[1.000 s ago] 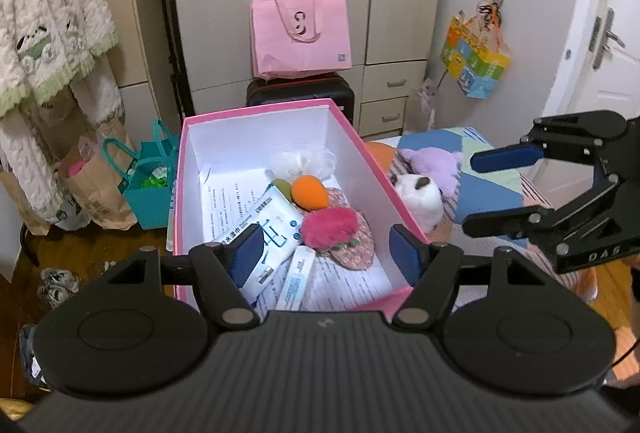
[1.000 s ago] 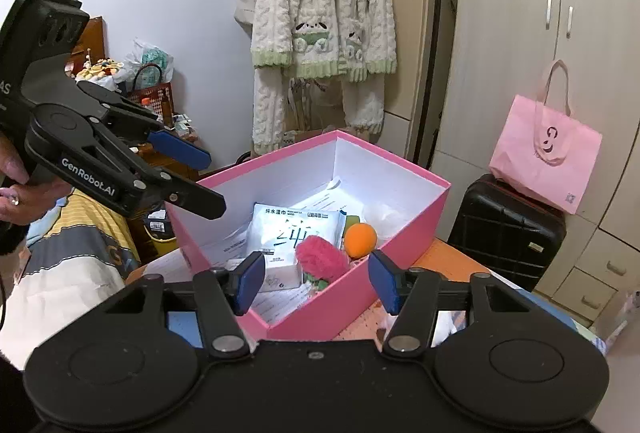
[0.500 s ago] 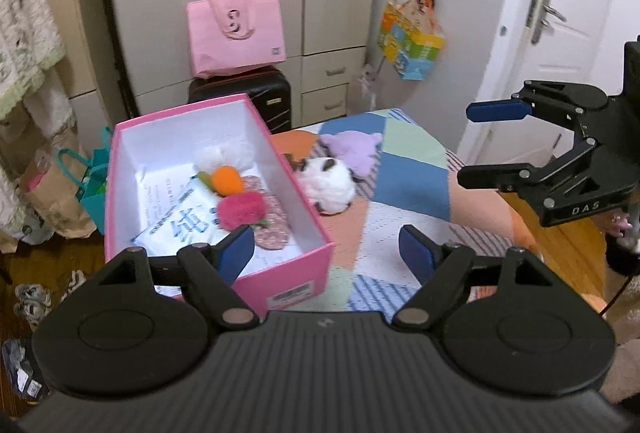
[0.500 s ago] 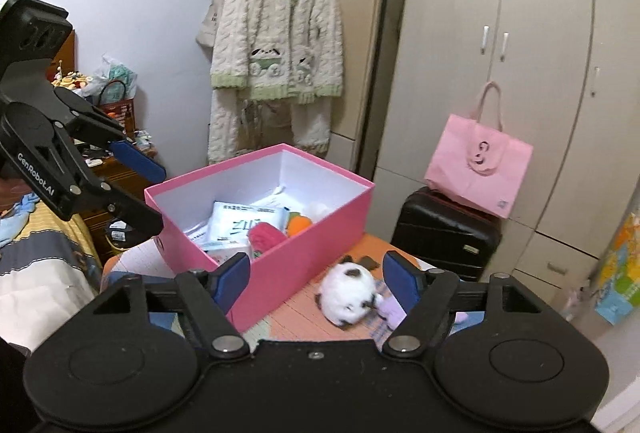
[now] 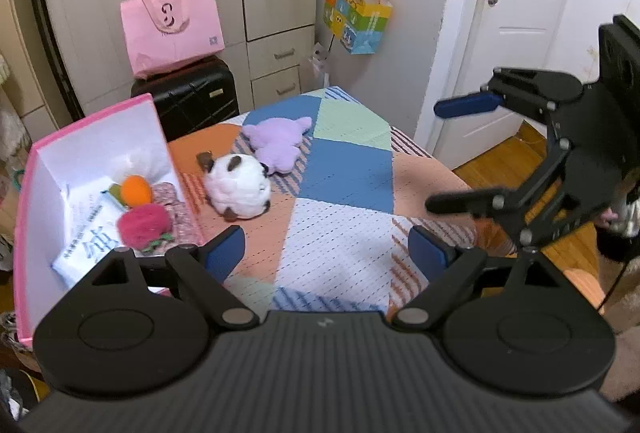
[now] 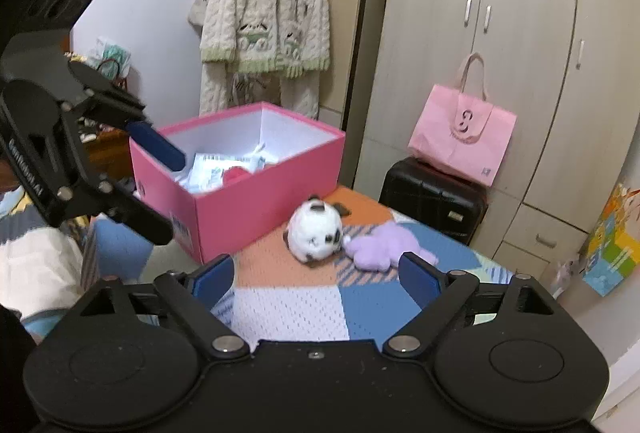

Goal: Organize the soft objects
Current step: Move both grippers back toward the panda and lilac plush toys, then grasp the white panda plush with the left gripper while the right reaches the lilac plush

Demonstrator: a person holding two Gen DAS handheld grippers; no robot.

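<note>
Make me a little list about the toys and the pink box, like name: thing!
box: pink box, open, on the patchwork cover
in box: fuzzy pink toy, orange ball, wipes pack
outside box: white plush and purple plush, side by side on the cover
left gripper: open, empty
right gripper: open, empty

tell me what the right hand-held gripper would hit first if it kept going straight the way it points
Probably the round white plush toy with dark patches, lying on the patchwork cloth right ahead of the open right hand-held gripper. The purple plush toy sits slightly right of that line. Depth is uncertain.
</note>
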